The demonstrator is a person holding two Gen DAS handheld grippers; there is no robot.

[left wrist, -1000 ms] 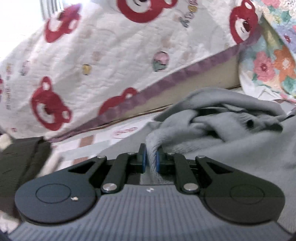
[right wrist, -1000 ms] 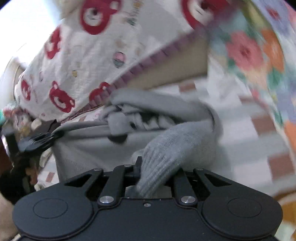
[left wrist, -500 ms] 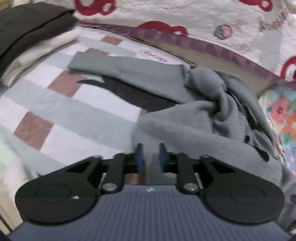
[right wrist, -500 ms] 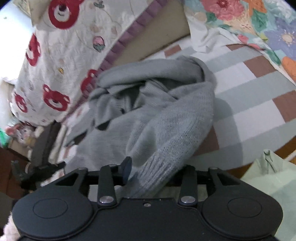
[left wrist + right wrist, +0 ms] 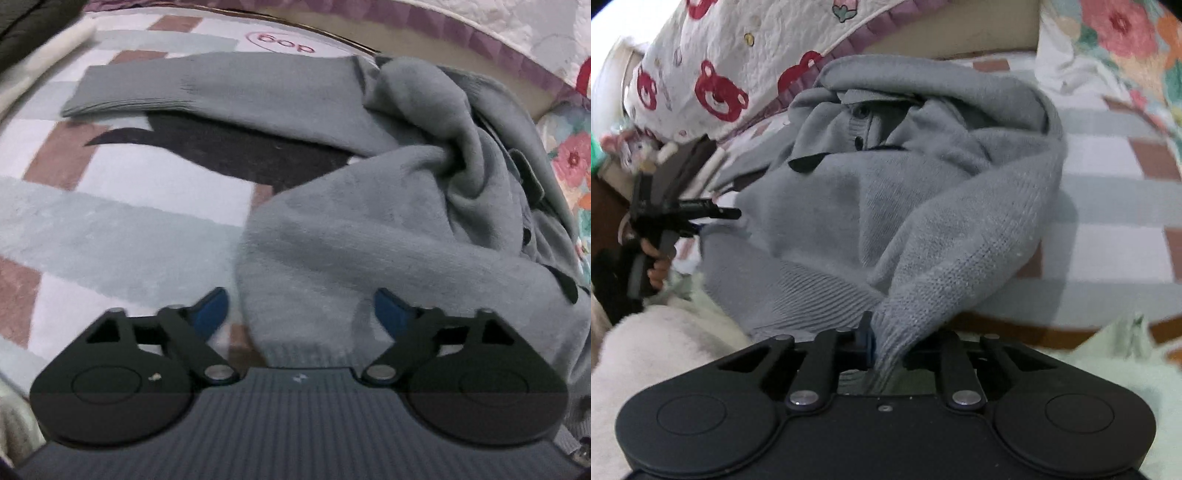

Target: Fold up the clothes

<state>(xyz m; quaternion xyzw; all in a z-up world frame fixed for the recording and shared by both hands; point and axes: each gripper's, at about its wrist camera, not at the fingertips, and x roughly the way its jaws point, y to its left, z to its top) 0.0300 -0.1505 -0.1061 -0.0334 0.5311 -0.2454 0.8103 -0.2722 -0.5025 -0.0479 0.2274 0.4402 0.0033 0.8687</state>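
Grey knitted cardigan, soft and bunched, lies in a heap on the checked blanket of pale green, white and brown squares, toward the far edge where the bear-print quilt hangs down. One sleeve stretches flat toward the blanket's far left corner, over a dark shape beneath it that I cannot identify.

The left gripper stands with its blue-padded jaws spread wide on either side of the ribbed hem, touching nothing firmly; the cloth rests between them on the blanket. That looks like a release, so this corner can lie where it was set. The right gripper is clamped on the ribbed cuff of the other sleeve, which runs taut from the jaws up into the heap. Holding it this way probably lets the person draw the sleeve out straight before laying it flat.

Half a second ago the left jaws were nearly together just beside the hem; they have since opened. A second ago they pinched the knit and the garment hung in front of the quilt; now it is down on the blanket. The right grip on the cuff has stayed throughout.
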